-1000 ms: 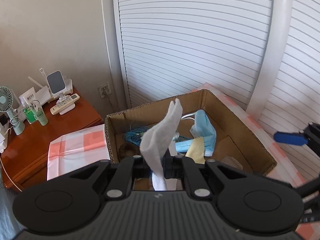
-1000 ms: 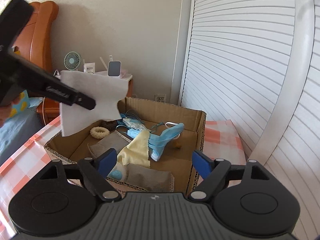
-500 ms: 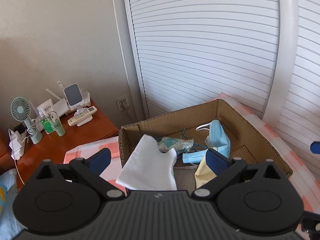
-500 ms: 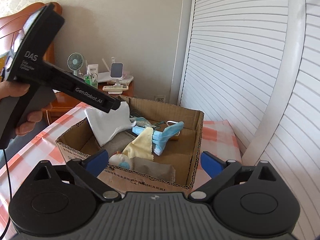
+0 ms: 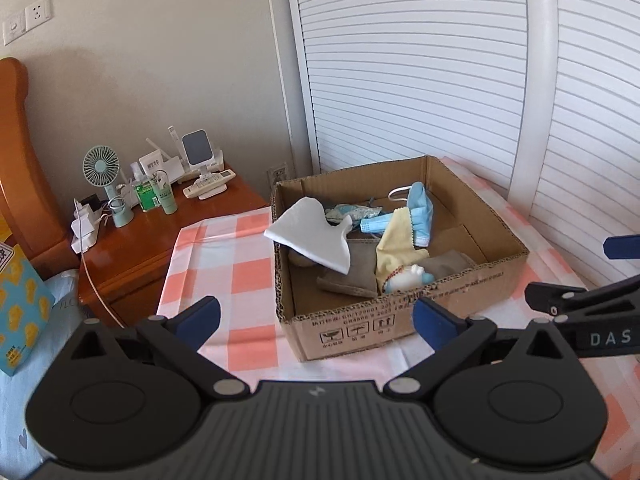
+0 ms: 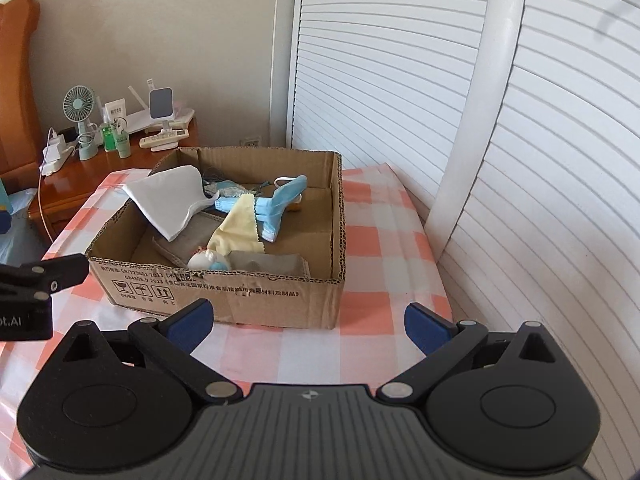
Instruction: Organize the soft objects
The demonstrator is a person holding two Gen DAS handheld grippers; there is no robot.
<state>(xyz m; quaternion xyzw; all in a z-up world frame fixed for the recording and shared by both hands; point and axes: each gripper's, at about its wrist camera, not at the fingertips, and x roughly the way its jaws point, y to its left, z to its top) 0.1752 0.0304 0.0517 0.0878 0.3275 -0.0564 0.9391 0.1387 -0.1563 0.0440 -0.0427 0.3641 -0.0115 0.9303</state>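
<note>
White cloth (image 5: 310, 236) draped over cardboard box (image 5: 400, 320) wall at 9 o'clock side, beside blue face masks (image 5: 416, 212) and yellow cloth (image 5: 396, 248). Box on checkered bench (image 5: 224, 256). Left hand-held gripper (image 5: 316, 320) and right hand-held gripper (image 6: 308, 322) just spread wide, nothing between jaws.

- Cardboard box (image 6: 256, 300), front wall: three printed handling symbols at the left end and a line of small print along the top edge; the characters are too small to read.
- Right hand-held gripper (image 5: 608, 338), seen from the left wrist: white letters "DAS".
- Left hand-held gripper (image 6: 24, 322), seen from the right wrist: cut-off letters ending ".AI".
</note>
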